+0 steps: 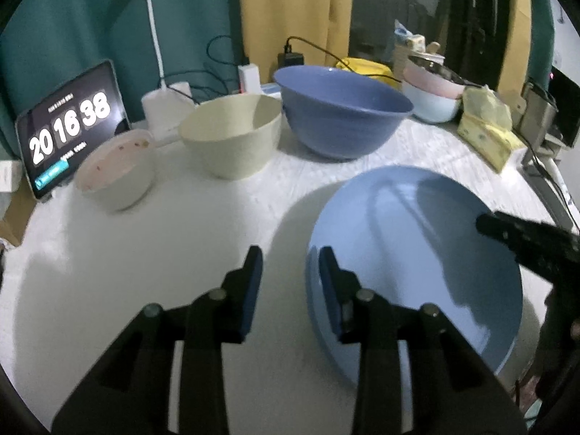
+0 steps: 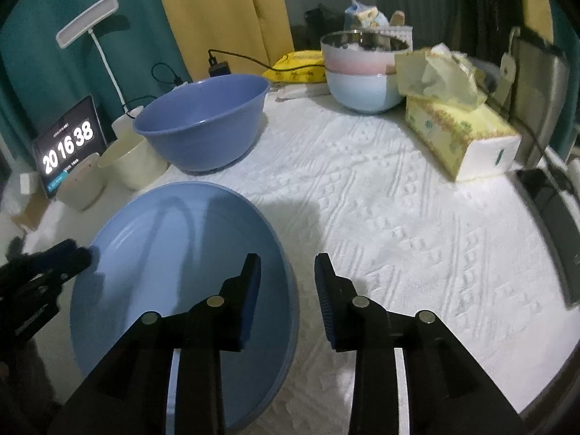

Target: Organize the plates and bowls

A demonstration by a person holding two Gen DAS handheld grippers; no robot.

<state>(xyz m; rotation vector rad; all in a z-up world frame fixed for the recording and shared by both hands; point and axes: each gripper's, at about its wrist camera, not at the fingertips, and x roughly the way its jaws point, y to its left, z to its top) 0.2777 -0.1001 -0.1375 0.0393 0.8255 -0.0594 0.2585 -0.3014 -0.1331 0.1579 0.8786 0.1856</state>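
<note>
A light blue plate [image 1: 417, 253] [image 2: 174, 272] lies on the white tablecloth [image 2: 398, 235]. My left gripper [image 1: 291, 282] is open and straddles the plate's left rim, one finger inside and one outside, pads clear of it. My right gripper [image 2: 288, 286] is open astride the right rim in the same way. Each gripper shows in the other's view: the right gripper [image 1: 525, 243] and the left gripper [image 2: 54, 261]. Behind the plate stand a dark blue bowl [image 1: 340, 112] [image 2: 203, 123], a cream bowl [image 1: 232, 134] [image 2: 130, 163] and a small pinkish-white bowl [image 1: 116, 170] [image 2: 83, 185].
A stack of pink and pale blue bowls [image 2: 362, 72] with a steel one on top stands at the back right. A tissue box [image 2: 456, 134] lies beside it. A tablet clock [image 1: 69, 127], a desk lamp [image 1: 156, 47] and cables line the back left. A dark phone [image 2: 554, 217] lies at the right edge.
</note>
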